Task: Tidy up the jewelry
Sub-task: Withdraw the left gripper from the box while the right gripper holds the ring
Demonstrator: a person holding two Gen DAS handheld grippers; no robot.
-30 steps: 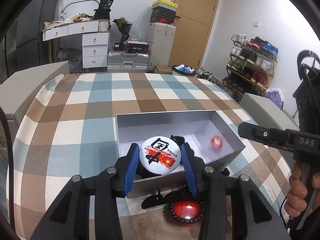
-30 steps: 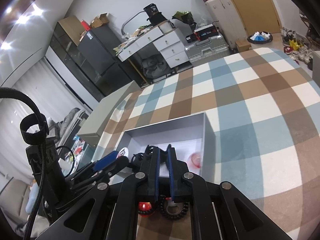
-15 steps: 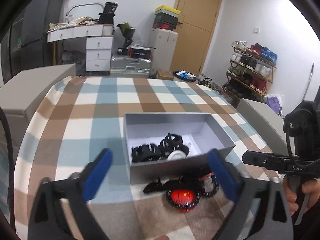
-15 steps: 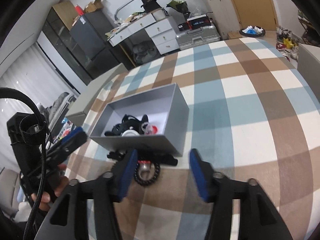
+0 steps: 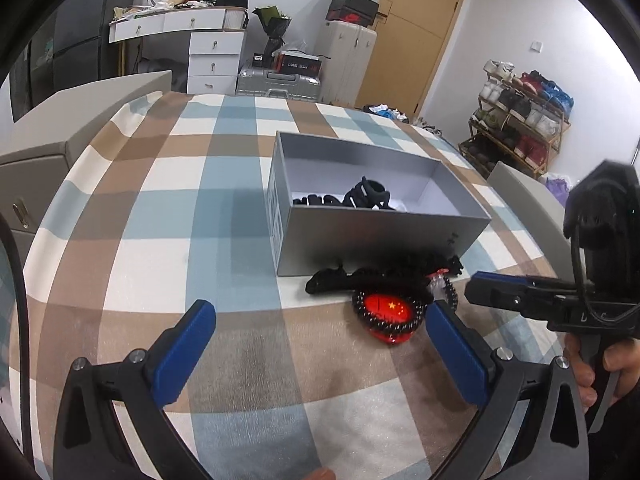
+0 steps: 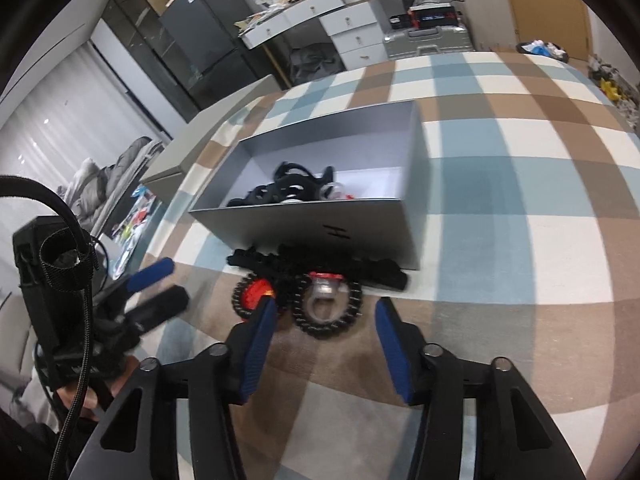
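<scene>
My left tongs (image 5: 320,344) gape empty, my right tongs (image 6: 326,332) are closing on nothing yet, low-centre, and may snag the bracelet (image 6: 328,306) tangled with neighbours.

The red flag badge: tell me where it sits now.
In the left wrist view the red flag badge lies on the checked tablecloth, ringed by a black bead bracelet, just in front of the grey box.

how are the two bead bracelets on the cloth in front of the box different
The left bead bracelet rings a red badge with yellow stars; the right bead bracelet rings a clear ring-like piece. The left one lies partly behind the right gripper finger in the right wrist view; the right one lies fully in view ahead of its closing jaws, not gripped. Both are dark beads, flat beside the grey box.
</scene>
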